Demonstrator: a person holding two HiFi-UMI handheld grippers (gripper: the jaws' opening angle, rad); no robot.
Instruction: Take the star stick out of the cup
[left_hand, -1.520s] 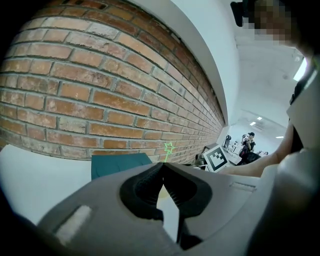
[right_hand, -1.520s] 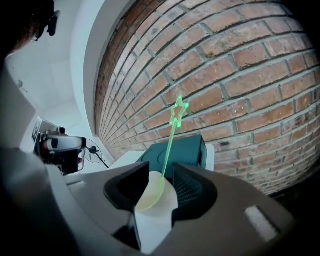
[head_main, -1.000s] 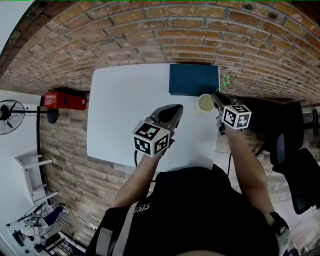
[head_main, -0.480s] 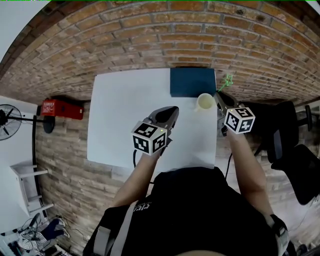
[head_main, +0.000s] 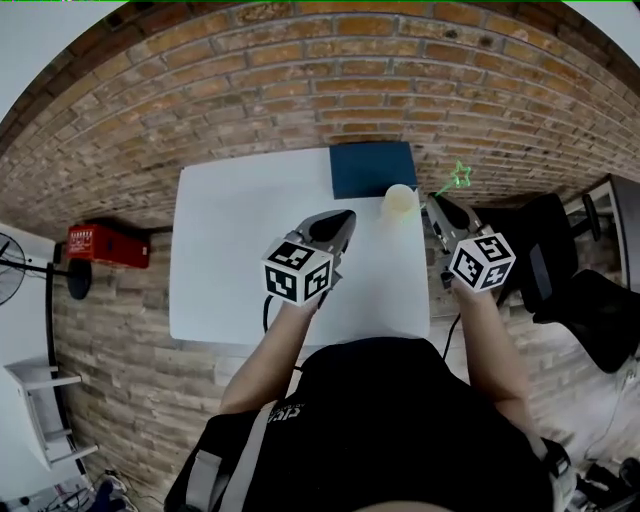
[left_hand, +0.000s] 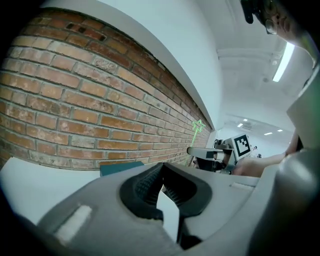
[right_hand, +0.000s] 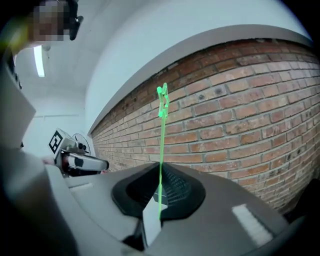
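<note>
Head view: the right hand-held gripper (head_main: 437, 205) is holding the green star stick (head_main: 458, 177) just beside the pale cup (head_main: 400, 200), with the stick angling up and away from the rim and its star tip hanging past the right edge of the white tabletop (head_main: 240, 260). Seen from the right gripper view, the jaws are pinching together on the thin stem near its lower end, and the star is standing up against the brick wall (right_hand: 240, 100). No part of the stick is showing inside the cup, which is sitting upright near the tabletop's far right corner, next to a dark blue box (head_main: 372, 168). The left hand-held gripper (head_main: 345, 215) is hovering over the middle of the tabletop, well apart from the cup; in the left gripper view its jaws are meeting at the tips with nothing between them. By these pictures the removal itself appears to be done, since the stick looks clear of the cup and firmly gripped. What is left, if anything, is probably carrying the stick further off or setting it down, a step the task does not name.
</note>
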